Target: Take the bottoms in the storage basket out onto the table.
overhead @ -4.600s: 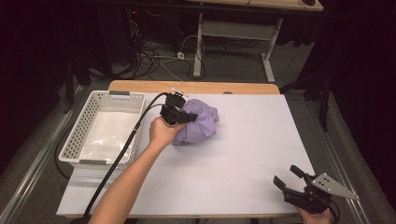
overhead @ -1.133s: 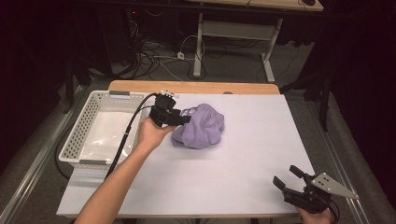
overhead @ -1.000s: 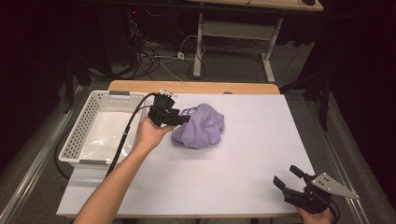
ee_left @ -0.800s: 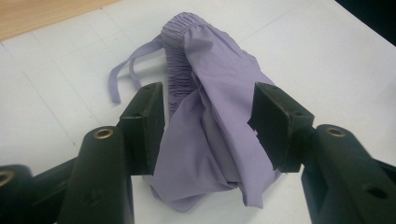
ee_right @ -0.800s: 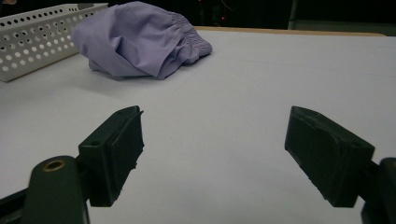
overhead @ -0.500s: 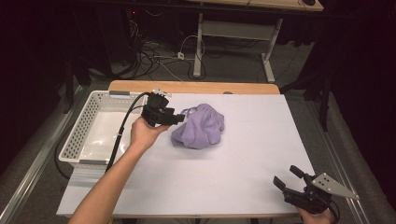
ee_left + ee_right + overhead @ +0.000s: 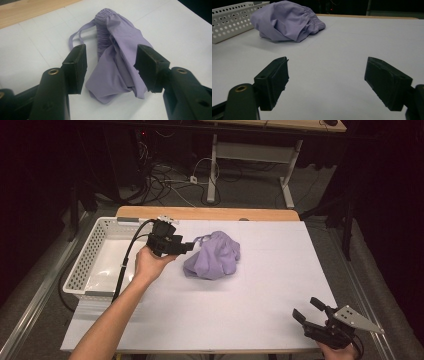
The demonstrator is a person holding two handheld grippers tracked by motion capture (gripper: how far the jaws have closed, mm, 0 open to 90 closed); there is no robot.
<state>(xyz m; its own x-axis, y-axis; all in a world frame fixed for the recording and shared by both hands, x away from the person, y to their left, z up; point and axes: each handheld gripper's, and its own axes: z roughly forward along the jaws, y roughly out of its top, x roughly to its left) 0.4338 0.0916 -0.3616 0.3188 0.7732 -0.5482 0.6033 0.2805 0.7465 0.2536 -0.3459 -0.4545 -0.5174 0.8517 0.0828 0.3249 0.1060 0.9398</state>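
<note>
A crumpled lilac cloth [image 7: 214, 258] with an elastic band and a thin strap lies on the white table sheet [image 7: 240, 315], left of centre. My left gripper [image 7: 189, 248] hovers at the cloth's left edge, pointing right at it. In the left gripper view the cloth [image 7: 117, 37] lies on the table beyond and below the left gripper [image 7: 111, 60]. Its jaws have just been opening, and the pads touch nothing. My right gripper [image 7: 309, 308] rests open at the table's near right corner. In the right gripper view the right gripper [image 7: 326, 67] holds nothing, and the cloth [image 7: 284, 21] lies far off.
A white perforated basket [image 7: 90, 265] stands along the table's left side, just behind my left hand; its wall [image 7: 229, 22] also appears in the right gripper view. A wooden strip [image 7: 210, 213] edges the far side. Cables and desk legs lie on the floor beyond.
My left gripper has let go of the cloth it was on several seconds ago and drawn back a little leftward. The cloth lies flatter. The right gripper has stayed put.
</note>
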